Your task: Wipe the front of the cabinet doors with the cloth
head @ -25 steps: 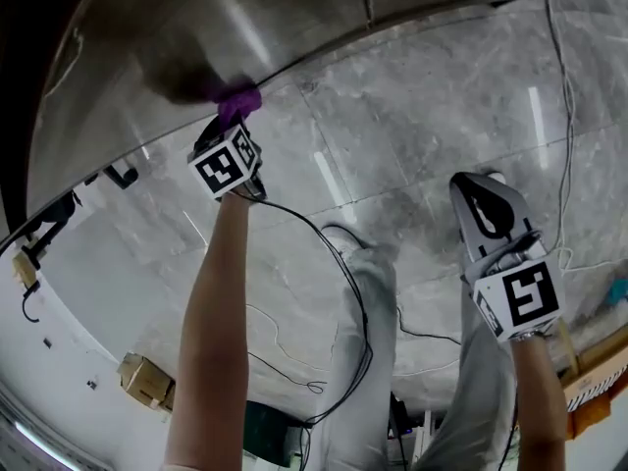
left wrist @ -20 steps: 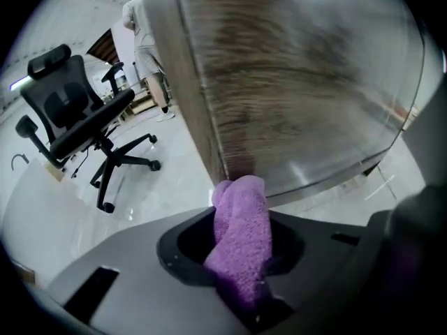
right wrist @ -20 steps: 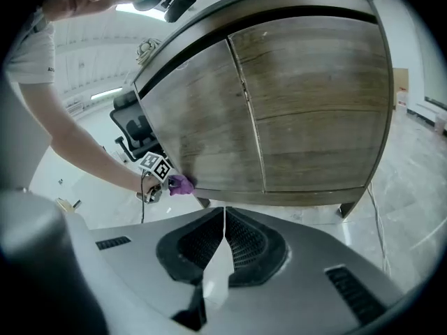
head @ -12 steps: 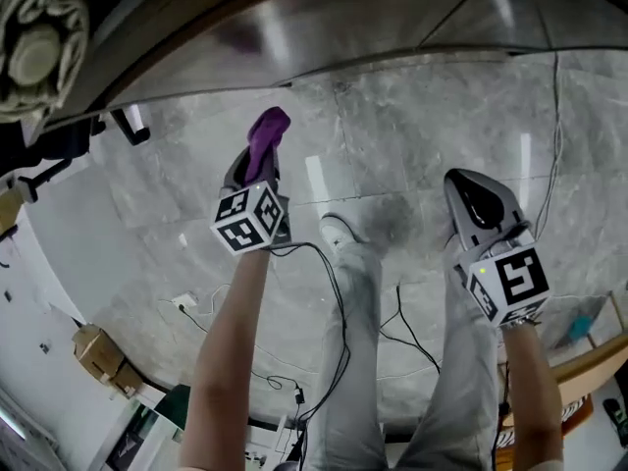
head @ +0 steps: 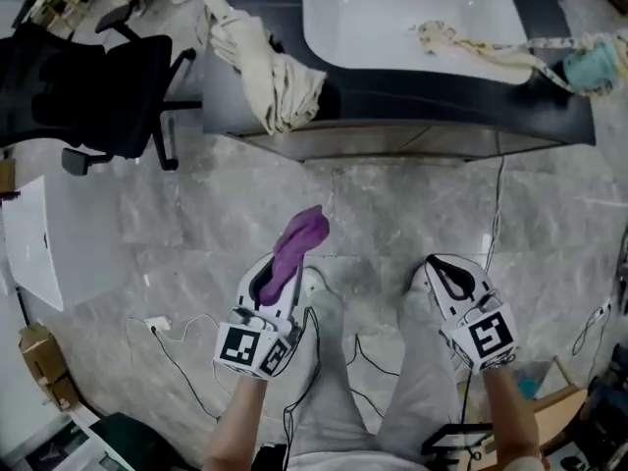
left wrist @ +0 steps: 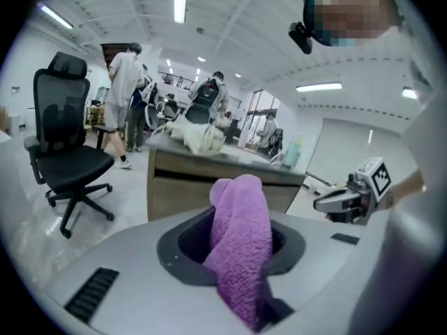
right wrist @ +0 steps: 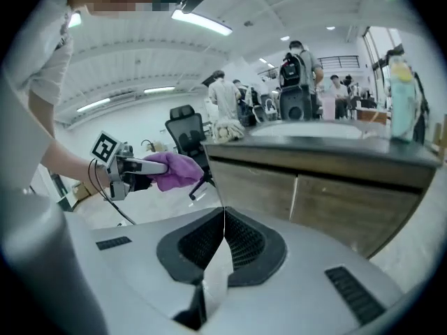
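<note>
A purple cloth (head: 299, 243) sticks out of my left gripper (head: 267, 285), which is shut on it and held over the grey floor, well back from the cabinet. In the left gripper view the cloth (left wrist: 241, 243) fills the jaws, with the cabinet front (left wrist: 181, 187) beyond it. My right gripper (head: 446, 271) hangs to the right at about the same height, its jaws shut together with nothing between them. The right gripper view shows the wooden cabinet doors (right wrist: 335, 187) ahead of the right gripper (right wrist: 223, 222), with the left gripper and cloth (right wrist: 171, 169) off to the left.
A dark counter with a white sink (head: 412, 13) tops the cabinet, and a beige cloth (head: 270, 67) hangs over its left corner. A black office chair (head: 108, 96) stands left of it. Cables (head: 196, 332) and a cardboard box (head: 44, 371) lie on the floor. People (left wrist: 126, 89) stand behind.
The left gripper has come away from the cabinet front with the cloth still in it. The head view has swung so the whole counter shows. Both grippers now sit lower, over the floor.
</note>
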